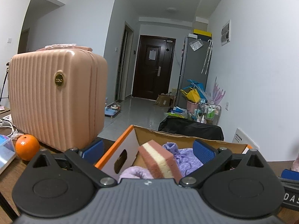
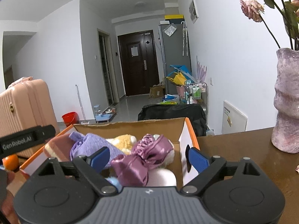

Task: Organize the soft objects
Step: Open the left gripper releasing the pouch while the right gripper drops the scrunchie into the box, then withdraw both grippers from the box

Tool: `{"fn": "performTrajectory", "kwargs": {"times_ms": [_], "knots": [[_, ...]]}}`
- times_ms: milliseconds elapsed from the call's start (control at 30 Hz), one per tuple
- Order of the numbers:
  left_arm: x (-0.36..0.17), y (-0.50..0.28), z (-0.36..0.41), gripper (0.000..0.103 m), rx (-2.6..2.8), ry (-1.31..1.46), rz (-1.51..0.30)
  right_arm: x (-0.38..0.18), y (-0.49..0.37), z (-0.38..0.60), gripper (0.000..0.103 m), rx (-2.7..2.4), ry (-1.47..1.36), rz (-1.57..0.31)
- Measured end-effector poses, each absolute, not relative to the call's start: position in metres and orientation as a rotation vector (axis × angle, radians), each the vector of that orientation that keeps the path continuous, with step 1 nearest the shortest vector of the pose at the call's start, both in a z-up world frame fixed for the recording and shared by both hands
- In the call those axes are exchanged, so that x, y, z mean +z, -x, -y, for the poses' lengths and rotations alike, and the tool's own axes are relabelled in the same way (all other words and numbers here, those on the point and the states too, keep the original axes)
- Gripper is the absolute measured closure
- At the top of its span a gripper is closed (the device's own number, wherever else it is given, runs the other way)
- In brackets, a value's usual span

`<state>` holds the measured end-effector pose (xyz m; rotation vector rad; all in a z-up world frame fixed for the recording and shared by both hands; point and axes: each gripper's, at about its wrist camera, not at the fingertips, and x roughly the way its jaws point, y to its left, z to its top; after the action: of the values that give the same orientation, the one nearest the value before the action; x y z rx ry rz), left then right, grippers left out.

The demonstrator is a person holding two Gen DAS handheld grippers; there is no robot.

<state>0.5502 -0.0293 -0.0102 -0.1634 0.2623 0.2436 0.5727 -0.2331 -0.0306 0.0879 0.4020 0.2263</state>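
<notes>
Both claws hang spread and empty over the cardboard box (image 1: 130, 140) on the table (image 2: 243, 149): left claw (image 1: 148, 149) above its pink-and-cream sponge (image 1: 158, 160), right claw (image 2: 147, 157) above a purple satin bow (image 2: 143, 155) inside.

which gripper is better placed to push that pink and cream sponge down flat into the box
Left, probably. The sponge stands tilted right between the open left gripper fingers, at the box near wall. The right gripper, also open, faces the purple satin bow; the sponge lies off to its left.
</notes>
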Motion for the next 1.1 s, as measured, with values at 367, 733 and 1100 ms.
{"fn": "performTrajectory", "kwargs": {"times_ms": [367,733,1100], "knots": [[-0.010,-0.527,0.022,0.000,0.232,0.134,-0.257,-0.049,-0.540,0.229,0.012,0.197,0.025,-0.365],[-0.013,-0.508,0.021,0.000,0.221,0.101,-0.259,-0.063,-0.519,0.224,0.009,0.193,0.088,-0.325],[-0.015,-0.478,0.011,0.000,0.218,0.103,-0.273,-0.064,-0.489,0.236,0.008,0.200,0.040,-0.386]]}}
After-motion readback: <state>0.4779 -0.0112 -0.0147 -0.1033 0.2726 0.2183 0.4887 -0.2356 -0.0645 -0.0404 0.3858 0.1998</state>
